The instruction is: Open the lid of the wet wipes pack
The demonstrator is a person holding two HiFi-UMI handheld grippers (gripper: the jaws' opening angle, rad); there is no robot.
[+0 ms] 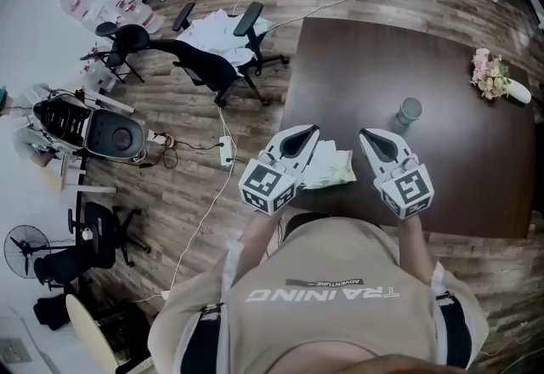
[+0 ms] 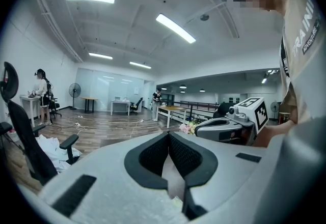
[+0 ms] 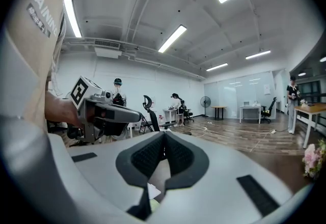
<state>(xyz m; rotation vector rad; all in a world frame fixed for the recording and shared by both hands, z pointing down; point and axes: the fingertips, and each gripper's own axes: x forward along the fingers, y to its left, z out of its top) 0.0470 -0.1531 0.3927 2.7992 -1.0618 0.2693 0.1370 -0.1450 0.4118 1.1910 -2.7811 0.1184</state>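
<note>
The wet wipes pack, pale with a greenish tint, lies near the front edge of the dark brown table. Both grippers hover just above the table, one on each side of the pack. My left gripper is at the pack's left, its jaws shut with the tips touching and nothing between them. My right gripper is at the pack's right, also shut and empty. In the left gripper view my own jaws meet at the tip, and the right gripper shows beyond. A sliver of the pack shows under the right jaws.
A glass cup stands behind the right gripper. A small bunch of pink flowers lies at the table's far right. A black office chair with white cloth stands off the table's left corner, and cables run over the wooden floor.
</note>
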